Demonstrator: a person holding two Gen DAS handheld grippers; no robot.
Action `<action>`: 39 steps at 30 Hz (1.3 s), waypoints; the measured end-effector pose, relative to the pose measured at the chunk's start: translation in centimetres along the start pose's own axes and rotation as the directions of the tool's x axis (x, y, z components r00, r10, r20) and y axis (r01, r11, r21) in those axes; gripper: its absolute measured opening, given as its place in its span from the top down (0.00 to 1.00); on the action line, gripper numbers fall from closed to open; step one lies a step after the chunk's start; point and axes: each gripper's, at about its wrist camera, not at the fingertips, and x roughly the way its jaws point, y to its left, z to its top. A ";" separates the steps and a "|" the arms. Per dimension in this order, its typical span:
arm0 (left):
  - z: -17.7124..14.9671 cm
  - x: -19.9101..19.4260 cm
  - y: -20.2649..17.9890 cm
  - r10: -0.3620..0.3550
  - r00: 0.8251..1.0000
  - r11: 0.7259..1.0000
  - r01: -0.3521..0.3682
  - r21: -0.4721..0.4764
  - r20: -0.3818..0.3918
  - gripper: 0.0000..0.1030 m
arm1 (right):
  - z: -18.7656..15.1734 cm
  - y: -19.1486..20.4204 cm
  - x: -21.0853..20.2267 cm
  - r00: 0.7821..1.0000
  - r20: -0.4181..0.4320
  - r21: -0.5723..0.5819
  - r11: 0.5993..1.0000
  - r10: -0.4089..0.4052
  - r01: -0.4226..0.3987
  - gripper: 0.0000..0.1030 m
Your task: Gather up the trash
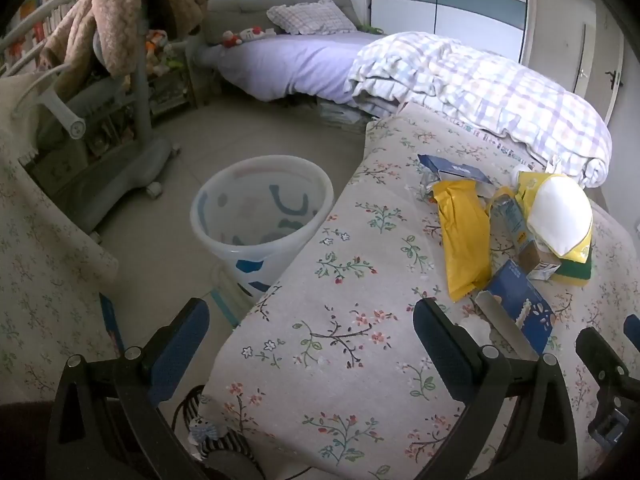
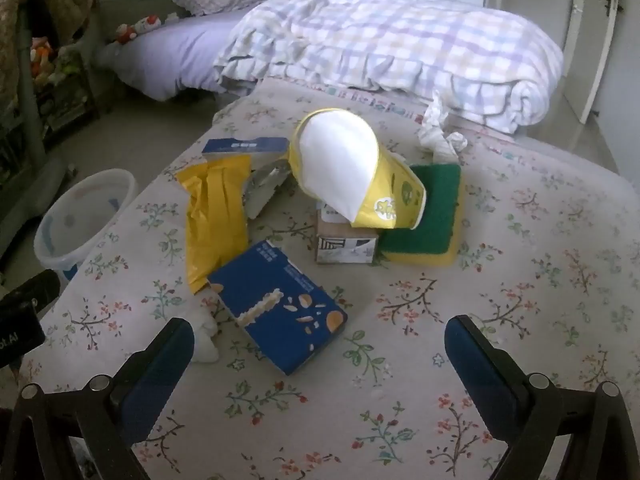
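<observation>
A pile of trash lies on the floral-cloth table (image 2: 532, 240): a blue snack box (image 2: 280, 308), a yellow wrapper (image 2: 216, 220), a tipped yellow-and-white paper bowl (image 2: 344, 164) on a small carton (image 2: 346, 246), a green-and-yellow sponge (image 2: 434, 216), a crumpled tissue (image 2: 440, 138) and a second blue box (image 2: 244, 146). My right gripper (image 2: 320, 348) hangs open just short of the blue snack box. My left gripper (image 1: 314, 334) is open over the table's left edge (image 1: 320, 248), with the yellow wrapper (image 1: 464, 240) and blue box (image 1: 520, 308) to its right. A translucent white bin (image 1: 260, 216) stands on the floor beside the table.
Behind the table is a bed with a checked quilt (image 2: 400, 40) and a lilac sheet (image 1: 288, 64). A grey chair draped with a brown blanket (image 1: 120, 20) stands on the floor to the left, near a second floral-covered surface (image 1: 40, 240). A small white tissue (image 2: 204, 344) lies by the blue box.
</observation>
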 end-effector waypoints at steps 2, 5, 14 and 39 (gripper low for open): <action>0.0 0.0 0.0 0.000 1.000 1.000 0.000 0.000 0.000 0.00 | 0.0 0.0 0.0 1.000 0.000 0.001 1.000 -0.001 0.001 0.00; 0.0 0.0 0.0 0.000 1.000 1.000 0.000 0.000 0.000 0.00 | 0.0 -0.1 0.0 1.000 -0.001 0.000 1.000 0.004 -0.004 0.00; 0.0 0.0 0.0 0.000 1.000 1.000 0.000 -0.001 0.001 0.00 | 0.0 -0.2 0.0 1.000 0.003 -0.002 1.000 0.001 -0.001 0.00; 0.0 -0.2 -0.2 -0.002 1.000 1.000 0.002 0.000 0.002 0.00 | -0.1 -0.4 0.2 1.000 0.001 -0.005 1.000 -0.002 0.002 0.00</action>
